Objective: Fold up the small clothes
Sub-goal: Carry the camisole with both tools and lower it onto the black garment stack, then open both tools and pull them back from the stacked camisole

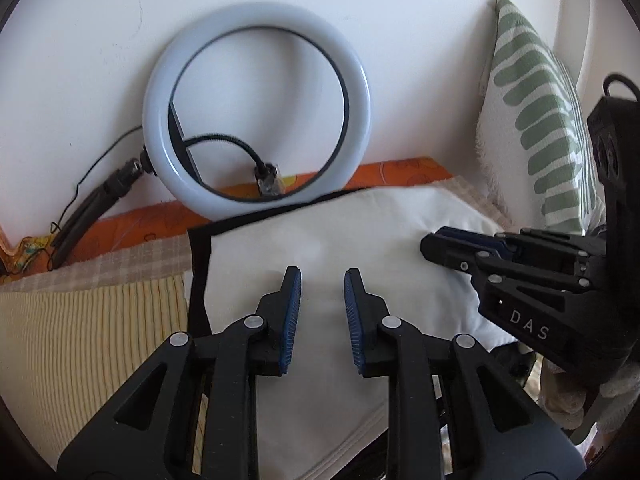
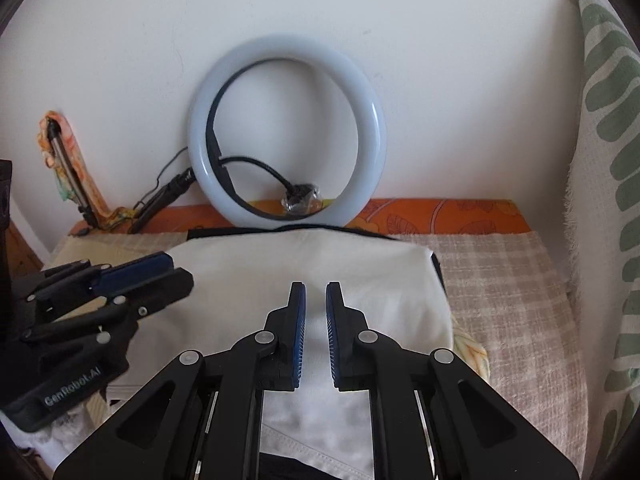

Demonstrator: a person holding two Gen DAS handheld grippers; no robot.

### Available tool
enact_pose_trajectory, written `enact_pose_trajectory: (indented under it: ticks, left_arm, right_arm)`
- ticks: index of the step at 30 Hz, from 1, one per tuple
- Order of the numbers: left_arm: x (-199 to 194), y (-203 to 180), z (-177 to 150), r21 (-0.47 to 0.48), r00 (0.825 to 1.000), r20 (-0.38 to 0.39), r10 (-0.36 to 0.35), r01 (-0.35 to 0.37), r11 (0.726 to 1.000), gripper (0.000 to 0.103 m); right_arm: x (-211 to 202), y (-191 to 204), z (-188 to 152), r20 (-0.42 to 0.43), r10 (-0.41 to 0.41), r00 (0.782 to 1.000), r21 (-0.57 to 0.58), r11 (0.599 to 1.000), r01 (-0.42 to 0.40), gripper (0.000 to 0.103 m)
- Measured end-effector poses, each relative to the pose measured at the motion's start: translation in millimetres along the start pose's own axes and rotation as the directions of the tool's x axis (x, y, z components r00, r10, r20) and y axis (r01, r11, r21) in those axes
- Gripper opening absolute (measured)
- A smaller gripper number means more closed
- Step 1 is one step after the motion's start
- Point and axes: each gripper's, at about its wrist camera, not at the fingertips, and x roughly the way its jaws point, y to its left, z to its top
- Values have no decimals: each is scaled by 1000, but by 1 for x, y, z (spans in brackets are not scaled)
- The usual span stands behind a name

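Two tools are in view, one white garment, one ring light, one leaf-patterned pillow. The left tool (image 1: 322, 312) hovers over the white garment (image 1: 332, 240) with a moderate gap between its blue-padded fingers (image 1: 291, 320), nothing held between them. The right tool (image 2: 316, 328) hangs above the same garment (image 2: 380, 280), its pads closer together, a narrow gap showing white cloth through it; whether it pinches any fabric I cannot tell. In the left wrist view the right tool (image 1: 436, 246) comes in from the right side, fingers nearly together, low over the cloth's right part; in the right wrist view the left tool (image 2: 176, 276) enters from the left over the cloth's left edge. The garment lies flat on a checked beige cover (image 2: 500, 288) spread on the bed, one dark edge (image 1: 198, 264) showing along its far and left sides, a stitched hem (image 2: 320, 452) nearest the right camera. Its long axis appears to run from the near side toward the wall, though the near end is hidden under the tools. The ring light (image 1: 160, 120) leans against the white wall behind it, one black cable (image 1: 224, 140) looping inside the ring. The pillow (image 1: 536, 120) stands upright at the right
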Motion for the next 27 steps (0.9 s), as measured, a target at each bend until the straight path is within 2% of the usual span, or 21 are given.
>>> enact_pose_trajectory:
  ticks: [2, 5, 8, 10, 12, 15, 19, 21, 24, 27]
  left_arm:
    - [12, -2, -14, 36, 1000, -18, 13, -12, 999, 22]
    - [21, -2, -30, 66, 1000, -12, 18, -17, 998, 22]
    - [22, -2, -36, 94, 1000, 5, 24, -24, 995, 22]
    - [18, 2, -34, 70, 1000, 2, 12, -12, 998, 22]
    - [10, 3, -32, 57, 1000, 2, 6, -6, 998, 22]
    - [-6, -3, -33, 95, 1000, 13, 6, -7, 995, 22]
    - [-24, -6, -38, 100, 1000, 13, -6, 5, 995, 22]
    - [-30, -7, -43, 108, 1000, -2, -9, 9, 994, 22]
    - [-41, -6, -52, 118, 1000, -16, -8, 9, 993, 22]
    - [-60, -1, -57, 114, 1000, -6, -4, 5, 993, 22]
  right_arm:
    - [9, -3, -10, -13, -12, 1000, -5, 1000, 12, 12]
    - [17, -11, -20, -36, 19, 999, 31, 999, -17, 13]
    - [20, -13, -27, -32, 17, 999, 43, 999, -16, 14]
    - [16, -12, -24, -27, 14, 1000, 51, 999, -13, 14]
    - [12, -11, -19, -18, -6, 1000, 56, 998, 7, 14]
    - [-2, -5, -18, 3, -47, 999, 43, 998, 47, 17]
    - [-27, 5, -27, 37, -22, 999, 59, 998, 20, 17]
    - [-31, 11, -36, 15, -19, 1000, 52, 998, 18, 17]
    - [-36, 19, -54, -30, -67, 997, 15, 998, 67, 17]
    - [-47, 21, -65, -42, -75, 996, 28, 997, 76, 17]
